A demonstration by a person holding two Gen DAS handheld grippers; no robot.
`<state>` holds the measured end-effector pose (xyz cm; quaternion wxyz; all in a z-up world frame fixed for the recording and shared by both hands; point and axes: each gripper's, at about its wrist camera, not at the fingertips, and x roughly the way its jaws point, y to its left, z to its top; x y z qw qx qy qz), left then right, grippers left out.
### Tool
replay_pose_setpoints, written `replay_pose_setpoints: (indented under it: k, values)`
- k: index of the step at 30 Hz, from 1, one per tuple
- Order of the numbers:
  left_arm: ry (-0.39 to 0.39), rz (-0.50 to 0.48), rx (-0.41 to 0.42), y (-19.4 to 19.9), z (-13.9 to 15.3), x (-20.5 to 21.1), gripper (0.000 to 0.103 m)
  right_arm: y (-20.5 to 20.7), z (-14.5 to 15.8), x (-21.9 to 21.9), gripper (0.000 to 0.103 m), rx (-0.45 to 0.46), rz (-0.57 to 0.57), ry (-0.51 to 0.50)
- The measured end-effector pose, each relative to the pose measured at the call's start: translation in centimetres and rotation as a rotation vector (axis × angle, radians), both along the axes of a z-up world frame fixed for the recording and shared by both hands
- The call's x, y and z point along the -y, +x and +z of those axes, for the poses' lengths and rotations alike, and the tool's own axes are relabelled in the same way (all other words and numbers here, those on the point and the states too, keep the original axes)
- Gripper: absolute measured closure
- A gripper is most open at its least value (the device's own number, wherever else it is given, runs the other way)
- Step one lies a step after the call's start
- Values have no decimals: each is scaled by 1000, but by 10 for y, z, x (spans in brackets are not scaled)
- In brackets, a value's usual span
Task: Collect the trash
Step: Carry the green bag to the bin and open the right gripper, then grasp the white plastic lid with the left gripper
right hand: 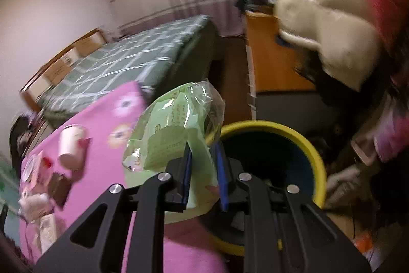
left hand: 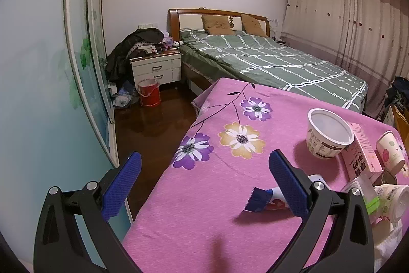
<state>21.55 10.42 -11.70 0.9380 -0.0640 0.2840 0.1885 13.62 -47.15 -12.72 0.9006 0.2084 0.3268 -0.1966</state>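
In the right wrist view my right gripper (right hand: 202,147) is shut on a crinkly green plastic wrapper (right hand: 173,129), which hangs over the edge of the pink flowered tablecloth (right hand: 97,119), right beside a yellow-rimmed bin (right hand: 317,157) with a dark inside. In the left wrist view my left gripper (left hand: 205,157) is open over the pink cloth (left hand: 204,209), holding nothing. Near its right finger lies a squeezed tube (left hand: 263,198). Further right stand a white tub (left hand: 329,134), a pink carton (left hand: 360,155), a paper cup (left hand: 391,152) and a tipped white container (left hand: 391,198).
A bed with a green checked cover (left hand: 268,60) stands behind the table. A white nightstand (left hand: 156,68) piled with clothes and a red bucket (left hand: 149,92) are at the far left on the dark floor. A person in a cream padded jacket (right hand: 332,24) is near the bin.
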Motion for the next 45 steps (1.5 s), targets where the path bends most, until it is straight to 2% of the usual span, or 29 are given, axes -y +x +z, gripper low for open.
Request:
replay_pose_setpoints:
  k: [5, 10, 13, 15, 17, 19, 24, 30, 31, 33, 35, 37, 41, 45]
  values:
    - [11, -9, -8, 1, -1, 3, 5, -2, -21, 34, 84, -31, -97, 40]
    - [20, -14, -9, 2, 0, 5, 5, 5, -38, 37, 80, -79, -129, 39]
    - [18, -16, -11, 2, -1, 5, 5, 7, -42, 40, 65, -93, -156, 26]
    - [16, -19, -13, 3, -1, 5, 5, 2, -40, 41, 50, -83, -185, 8]
    - [16, -22, -14, 3, -1, 6, 5, 0, -38, 43, 43, -75, -198, -5]
    - [18, -25, -13, 3, 0, 7, 5, -3, -34, 40, 43, -53, -200, -15]
    - [24, -28, -13, 3, 0, 8, 5, -1, -26, -5, 39, 27, -85, -82]
    - [21, -41, -14, 2, 0, 10, 5, 2, -26, -75, 35, 35, 95, -197]
    - [24, -46, -12, 2, 0, 12, 5, 1, -24, -81, 34, 45, 98, -221]
    - [34, -58, -10, 2, 0, 16, 5, -1, -21, -96, 26, 66, 103, -280]
    - [57, -63, -14, 2, 0, 20, 5, 1, -20, -101, 20, 65, 116, -297]
    - [59, -73, -20, 2, 0, 22, 5, 4, -21, -102, 20, 60, 131, -289]
    - [6, -166, -23, -1, 3, 34, 5, 4, -23, -92, 20, 55, 115, -220]
    - [0, -358, -22, -17, 11, 82, 5, 3, -24, -92, 19, 52, 114, -205]
